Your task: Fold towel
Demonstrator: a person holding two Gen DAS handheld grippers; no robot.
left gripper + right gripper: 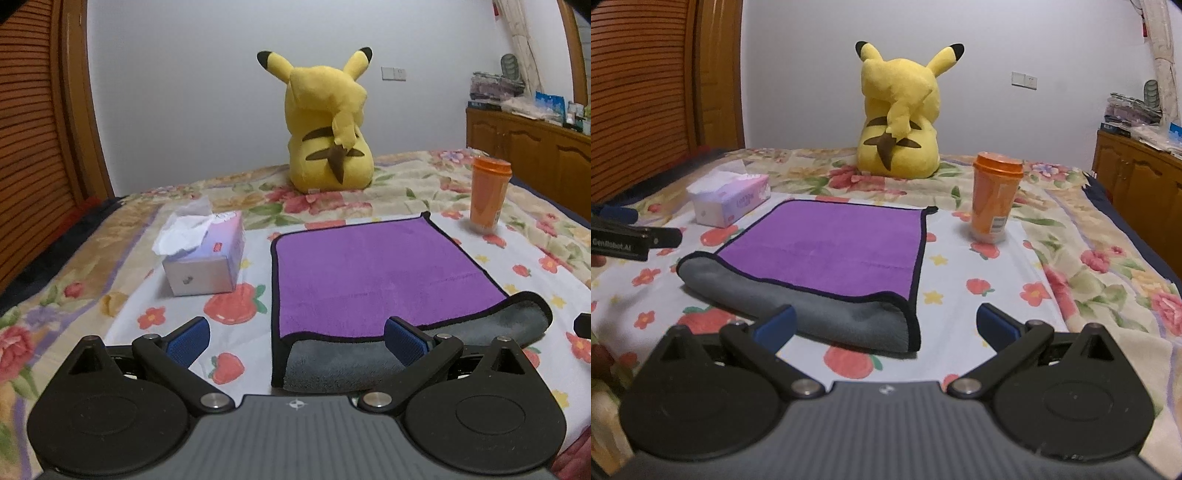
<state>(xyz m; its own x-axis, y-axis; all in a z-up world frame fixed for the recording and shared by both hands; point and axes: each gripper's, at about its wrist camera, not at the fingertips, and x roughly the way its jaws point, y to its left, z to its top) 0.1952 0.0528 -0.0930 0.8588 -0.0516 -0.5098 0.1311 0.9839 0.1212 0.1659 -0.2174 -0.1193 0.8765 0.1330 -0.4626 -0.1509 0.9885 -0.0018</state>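
Note:
A towel, purple on one face and grey on the other with a black hem, lies on the flowered bedspread (373, 273) (831, 243). It is folded over, and a grey strip of the lower layer sticks out along its near edge (332, 365) (812, 314). My left gripper (297, 341) is open and empty, its fingers on either side of the towel's near left corner. My right gripper (886, 326) is open and empty, with the towel's near right corner between its fingers. The left gripper also shows at the left edge of the right wrist view (631, 240).
A tissue box (205, 254) (729, 201) stands left of the towel. An orange lidded cup (489, 194) (995, 197) stands to its right. A yellow plush toy (327, 125) (899, 110) sits behind. A wooden cabinet (535, 155) is at far right.

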